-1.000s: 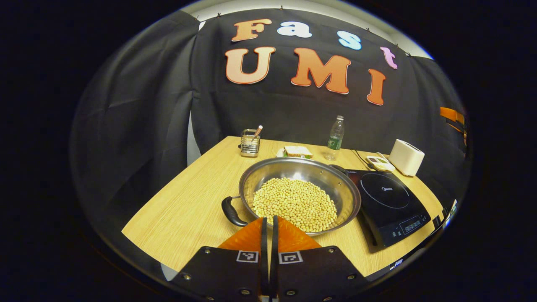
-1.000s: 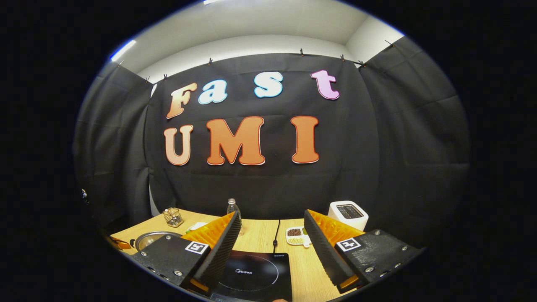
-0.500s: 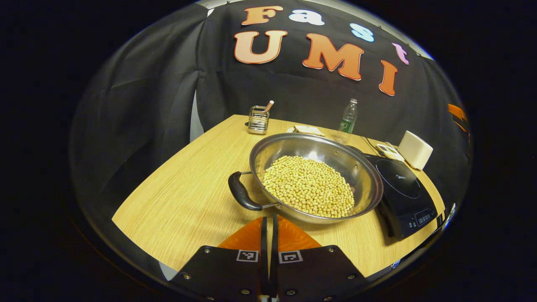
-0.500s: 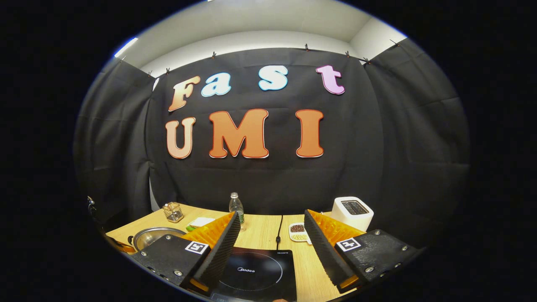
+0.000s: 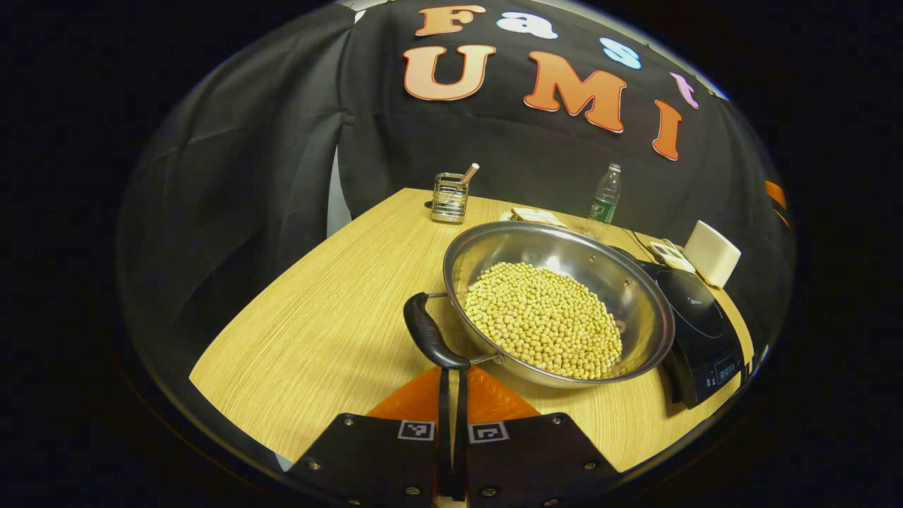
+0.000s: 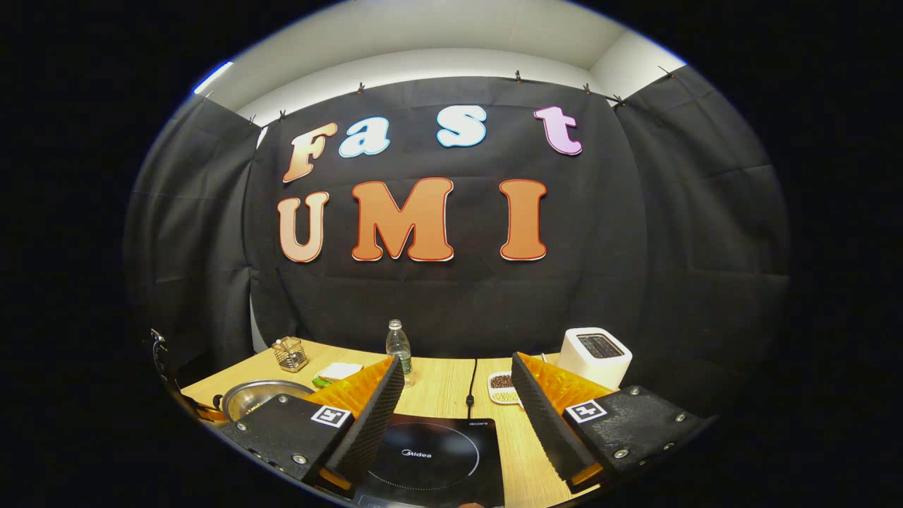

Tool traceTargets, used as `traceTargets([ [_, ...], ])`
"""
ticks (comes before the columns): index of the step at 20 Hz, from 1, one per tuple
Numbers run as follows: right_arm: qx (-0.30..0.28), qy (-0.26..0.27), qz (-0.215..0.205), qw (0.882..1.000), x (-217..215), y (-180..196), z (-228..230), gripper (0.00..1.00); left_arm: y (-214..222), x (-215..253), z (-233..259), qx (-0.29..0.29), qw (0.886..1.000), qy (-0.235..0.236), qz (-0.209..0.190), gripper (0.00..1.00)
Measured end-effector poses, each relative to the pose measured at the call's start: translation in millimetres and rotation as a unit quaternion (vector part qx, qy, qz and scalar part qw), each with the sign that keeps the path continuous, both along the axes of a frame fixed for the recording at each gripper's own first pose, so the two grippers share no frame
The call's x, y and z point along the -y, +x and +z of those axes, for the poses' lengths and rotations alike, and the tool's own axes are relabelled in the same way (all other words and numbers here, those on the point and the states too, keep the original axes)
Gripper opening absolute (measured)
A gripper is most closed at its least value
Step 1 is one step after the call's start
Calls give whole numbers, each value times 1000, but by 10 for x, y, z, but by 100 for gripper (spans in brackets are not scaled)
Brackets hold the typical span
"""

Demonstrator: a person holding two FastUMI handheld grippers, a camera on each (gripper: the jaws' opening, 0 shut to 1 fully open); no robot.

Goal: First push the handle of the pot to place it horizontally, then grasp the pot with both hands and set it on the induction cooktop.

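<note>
A steel pot point(image 5: 628, 282) full of yellow beans point(image 5: 543, 317) stands on the wooden table point(image 5: 317, 331). Its black handle point(image 5: 429, 333) points toward the near left. My left gripper point(image 5: 451, 372) is shut with nothing between its fingers, and its tip is right at the handle's near end. The black induction cooktop point(image 5: 695, 321) lies just right of the pot. In the right gripper view my right gripper point(image 6: 458, 395) hangs open above the cooktop point(image 6: 430, 458), and the pot's rim point(image 6: 264, 389) shows at the lower left.
Along the back of the table stand a wire utensil holder point(image 5: 450, 197), a sandwich on a plate point(image 5: 534, 215), a water bottle point(image 5: 604, 200), a small snack dish point(image 6: 502, 388) and a white toaster point(image 6: 596, 353). The cooktop's cord point(image 6: 470, 381) runs toward the back wall.
My left gripper has moved forward and left, from the pot's near rim to the handle's near end. The right gripper view has tilted down slightly; that gripper stays open.
</note>
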State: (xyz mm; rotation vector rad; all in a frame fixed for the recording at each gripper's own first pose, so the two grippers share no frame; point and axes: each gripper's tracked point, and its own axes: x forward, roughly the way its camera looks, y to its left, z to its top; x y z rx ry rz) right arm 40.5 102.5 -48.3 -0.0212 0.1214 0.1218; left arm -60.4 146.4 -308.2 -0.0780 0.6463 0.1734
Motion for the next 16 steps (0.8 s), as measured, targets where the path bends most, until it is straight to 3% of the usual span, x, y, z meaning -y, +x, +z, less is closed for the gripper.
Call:
traceTargets([
  [4, -1, 3, 0, 1000, -14, 9, -36, 95, 100, -99, 2, 3, 1000, 9, 3, 2],
  [5, -2, 2, 0, 1000, -11, 11, -47, 100, 134, -132, 1, 4, 1000, 11, 3, 2],
  [6, -2, 3, -2, 1000, 1, 20, -52, 95, 159, -158, 1, 3, 1000, 11, 6, 2],
  [12, -4, 1, -7, 1000, -7, 41, -93, 95, 348, -333, -13, 10, 1000, 21, 8, 2],
  [13, -4, 1, -7, 1000, -20, 47, -106, 100, 380, -365, -11, 12, 1000, 24, 6, 2],
  [15, -5, 2, -6, 1000, -49, 42, -130, 95, 446, -405, -22, 15, 1000, 27, 4, 2],
  [16, -6, 2, -5, 1000, -65, 46, -145, 100, 476, -434, -23, 16, 999, 28, 3, 2],
])
